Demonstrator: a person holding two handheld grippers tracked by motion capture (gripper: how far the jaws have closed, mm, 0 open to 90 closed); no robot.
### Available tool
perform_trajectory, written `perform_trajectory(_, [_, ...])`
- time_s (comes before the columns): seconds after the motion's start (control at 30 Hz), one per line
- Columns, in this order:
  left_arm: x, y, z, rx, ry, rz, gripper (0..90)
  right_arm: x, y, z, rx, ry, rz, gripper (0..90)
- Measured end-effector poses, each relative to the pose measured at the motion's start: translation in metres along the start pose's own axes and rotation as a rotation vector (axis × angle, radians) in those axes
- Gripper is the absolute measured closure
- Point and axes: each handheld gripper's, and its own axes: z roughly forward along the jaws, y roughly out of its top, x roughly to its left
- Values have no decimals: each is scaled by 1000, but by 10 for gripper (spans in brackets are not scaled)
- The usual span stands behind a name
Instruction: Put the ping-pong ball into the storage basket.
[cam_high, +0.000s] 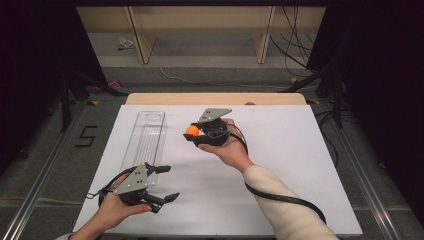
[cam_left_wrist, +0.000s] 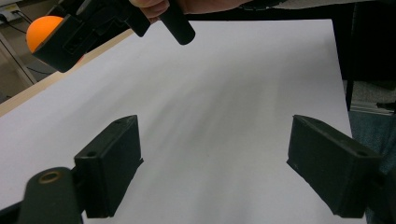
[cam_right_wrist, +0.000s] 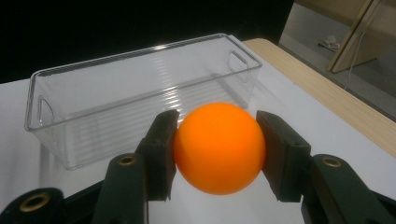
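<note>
White table top (cam_high: 280, 165) under dim room. Orange ball (cam_right_wrist: 219, 147) at frame centre, pinched between my right gripper (cam_right_wrist: 218, 154) pads, lifted to carry toward clear bin (cam_right_wrist: 140, 93) behind. Left gripper (cam_high: 162, 183), lower left, spread, idle, clear of path.

Each black tool, the left tool (cam_high: 159, 185) and the right tool (cam_high: 196, 133), carries a grey three-cornered screwed plate and a trailing black cable; a cream sleeve (cam_high: 280, 205) covers the right forearm.
</note>
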Motion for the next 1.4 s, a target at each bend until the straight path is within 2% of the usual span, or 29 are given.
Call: perform_trajectory(1.4, [0,0,0,0,1,1,172,1,9,22,5,7,4,515])
